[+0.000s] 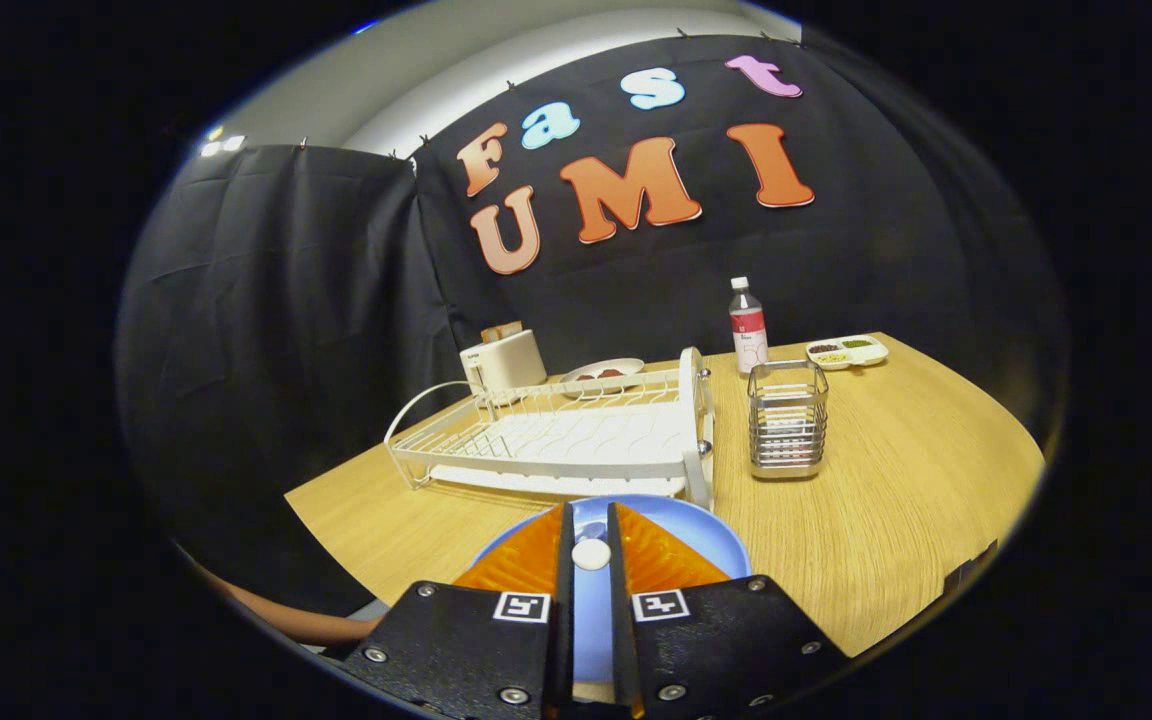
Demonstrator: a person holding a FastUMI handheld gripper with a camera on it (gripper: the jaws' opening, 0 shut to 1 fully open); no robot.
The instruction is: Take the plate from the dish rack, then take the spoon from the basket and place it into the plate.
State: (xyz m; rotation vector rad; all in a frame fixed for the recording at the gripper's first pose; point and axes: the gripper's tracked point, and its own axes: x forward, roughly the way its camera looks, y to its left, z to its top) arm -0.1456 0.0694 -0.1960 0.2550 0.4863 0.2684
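Observation:
A blue plate [706, 540] lies flat on the wooden table, just in front of the white dish rack [556, 440], whose slots are bare. My gripper [590, 508] hangs low over the plate, its fingers drawn close together. Between them sits a small white spoon [591, 553], with both fingers touching its rounded end. The rest of the spoon is hidden by the fingers. The wire metal basket [786, 418] stands upright to the right of the rack, beyond the fingers, and looks hollow.
Behind the rack are a white toaster [503, 360] and a plate of food [603, 374]. A bottle [747, 328] and a divided snack tray [847, 351] stand at the back right. A person's forearm [286, 617] lies by the table's near left edge.

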